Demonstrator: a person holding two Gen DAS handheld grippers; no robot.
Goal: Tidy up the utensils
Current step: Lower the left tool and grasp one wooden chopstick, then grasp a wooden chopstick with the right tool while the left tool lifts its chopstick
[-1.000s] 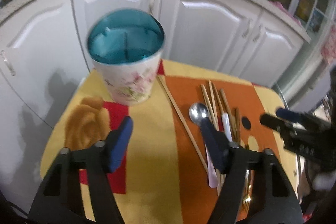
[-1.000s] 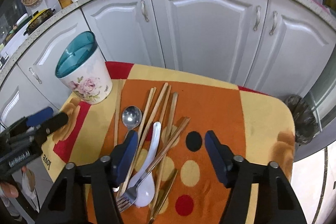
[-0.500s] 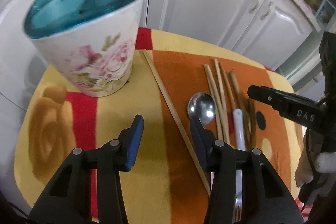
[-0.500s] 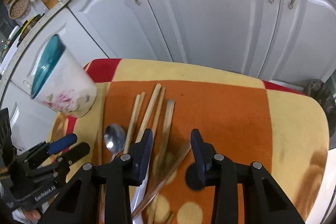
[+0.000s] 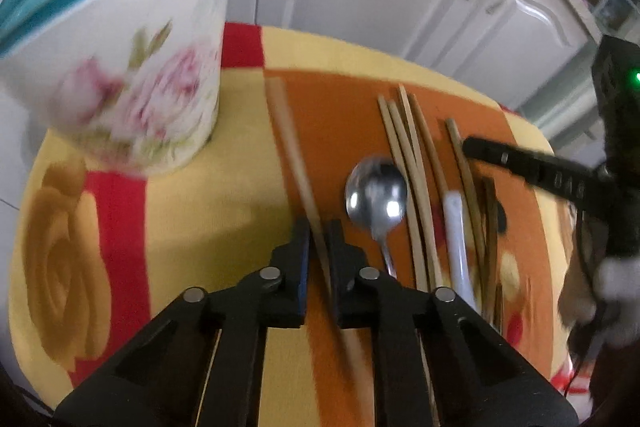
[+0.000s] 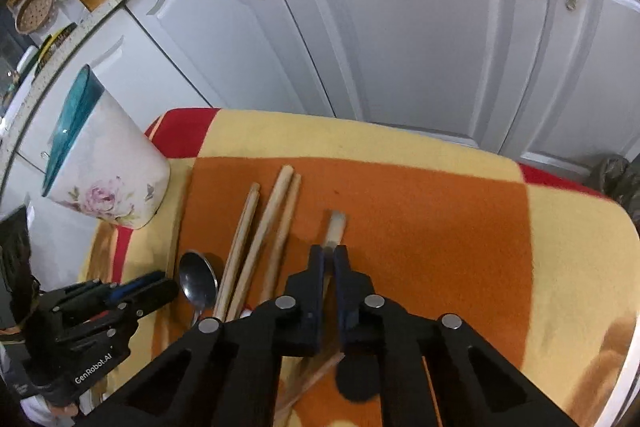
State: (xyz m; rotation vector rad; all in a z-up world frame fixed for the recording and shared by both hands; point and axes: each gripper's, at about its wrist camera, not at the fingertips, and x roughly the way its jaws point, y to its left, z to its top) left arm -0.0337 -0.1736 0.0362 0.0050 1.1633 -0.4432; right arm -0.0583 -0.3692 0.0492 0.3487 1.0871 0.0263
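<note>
A floral holder with a teal rim (image 5: pixel 120 75) stands at the table's left; it also shows in the right wrist view (image 6: pixel 100 171). My left gripper (image 5: pixel 318 231) is shut on a lone wooden chopstick (image 5: pixel 292 151) lying right of the holder. My right gripper (image 6: pixel 329 253) is shut on another wooden chopstick (image 6: pixel 335 225). Several more chopsticks (image 6: pixel 260 235), a metal spoon (image 5: pixel 376 187) and a white spoon (image 5: pixel 456 239) lie between them on the orange and yellow cloth (image 6: pixel 440 227).
White cabinet doors (image 6: pixel 400 27) stand close behind the small table. The right gripper's finger (image 5: pixel 528 167) reaches in from the right in the left wrist view; the left gripper (image 6: pixel 120 295) shows low left in the right wrist view.
Both grippers came down to the cloth and went from open to shut, the left around the lone chopstick, the right around a chopstick in the pile.
</note>
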